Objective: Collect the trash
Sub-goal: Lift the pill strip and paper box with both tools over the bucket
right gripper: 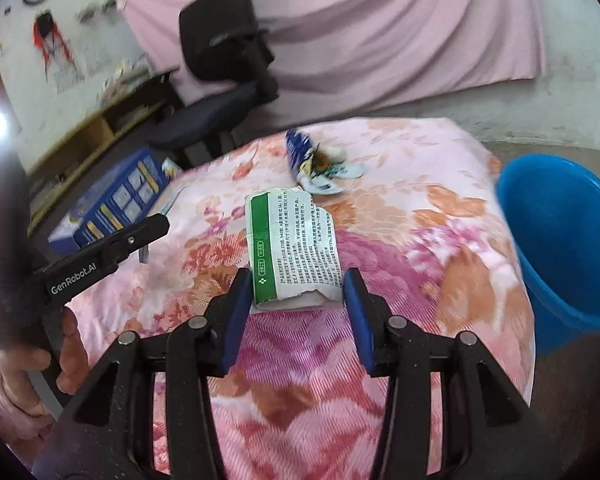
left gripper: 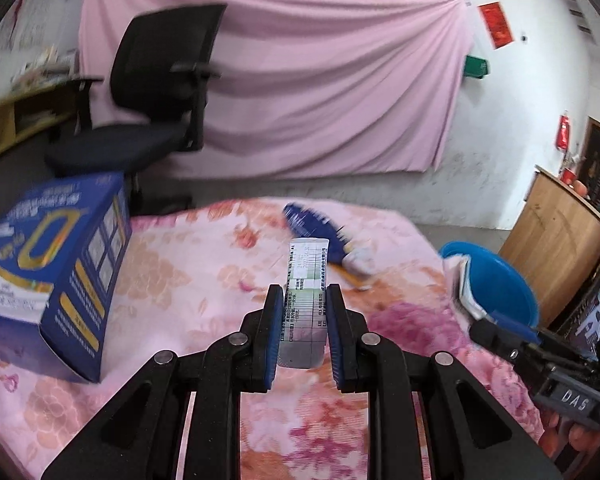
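Room: a pink cloth [left gripper: 284,80] hangs across the white wall behind; a black office chair [left gripper: 152,92] stands in front of it, and a wooden cabinet [left gripper: 556,236] is at the right edge of my left view.
Bed: a pink floral bedspread [right gripper: 400,240] covers the surface I work over; everything loose lies on it or is held above it.
Blue bucket: the blue bucket [right gripper: 568,240] stands just beside the bed's right edge; I cannot tell what is inside it.
Blue box: a large blue carton [left gripper: 56,276] sits on the bed at my left.
My left claw: my left claw [left gripper: 302,296] points down at a slant over the bedspread, clenched on a narrow printed packet [left gripper: 306,280] that stands up between the blue pads.
My right claw: my right claw [right gripper: 296,280] tilts down toward the bed, grasping a torn green-and-white wrapper [right gripper: 292,248] by its lower edge; the wrapper sticks out forward over the bedspread.
My left hand: in the right view, fingers [right gripper: 70,356] wrap the black handle of the left tool.
Remaining trash: a crumpled blue-and-white wrapper [right gripper: 316,160] lies on the bed's far side, well apart from both claws.
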The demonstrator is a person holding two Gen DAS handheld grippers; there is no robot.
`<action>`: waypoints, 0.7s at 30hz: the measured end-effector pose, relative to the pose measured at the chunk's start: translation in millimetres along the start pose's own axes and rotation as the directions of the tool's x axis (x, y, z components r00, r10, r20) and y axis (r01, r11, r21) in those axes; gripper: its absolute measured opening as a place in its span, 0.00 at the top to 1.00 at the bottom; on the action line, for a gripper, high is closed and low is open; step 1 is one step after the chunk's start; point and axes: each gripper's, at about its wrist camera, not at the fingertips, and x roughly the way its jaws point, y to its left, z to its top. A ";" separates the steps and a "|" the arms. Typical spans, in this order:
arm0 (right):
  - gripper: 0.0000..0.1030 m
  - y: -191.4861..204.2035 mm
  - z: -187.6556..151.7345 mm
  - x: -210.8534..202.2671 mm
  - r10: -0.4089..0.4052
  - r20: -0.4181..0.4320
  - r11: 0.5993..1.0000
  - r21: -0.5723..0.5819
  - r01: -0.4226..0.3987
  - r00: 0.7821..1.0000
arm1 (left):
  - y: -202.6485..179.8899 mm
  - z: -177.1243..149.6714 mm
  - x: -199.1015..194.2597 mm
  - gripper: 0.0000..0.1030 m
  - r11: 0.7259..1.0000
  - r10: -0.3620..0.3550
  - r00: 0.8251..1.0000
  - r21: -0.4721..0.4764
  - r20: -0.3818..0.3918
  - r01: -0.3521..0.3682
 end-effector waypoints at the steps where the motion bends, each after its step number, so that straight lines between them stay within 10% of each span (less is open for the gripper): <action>1: 0.29 -0.7 -0.2 -5.4 -0.003 0.024 1.000 0.007 0.003 1.000 | -3.0 2.1 -2.1 0.83 1.000 0.002 1.000 0.009 0.024 -0.002; 7: 0.29 -0.5 2.6 -54.5 -0.026 0.277 1.000 0.007 0.025 0.961 | -35.1 23.5 -25.0 0.83 0.996 -0.036 0.981 0.087 0.191 0.020; 21: 0.29 -21.5 34.7 -147.6 -0.140 0.629 0.980 -0.024 0.199 0.764 | -141.6 84.4 -44.4 0.83 0.949 -0.251 0.875 0.281 0.414 0.140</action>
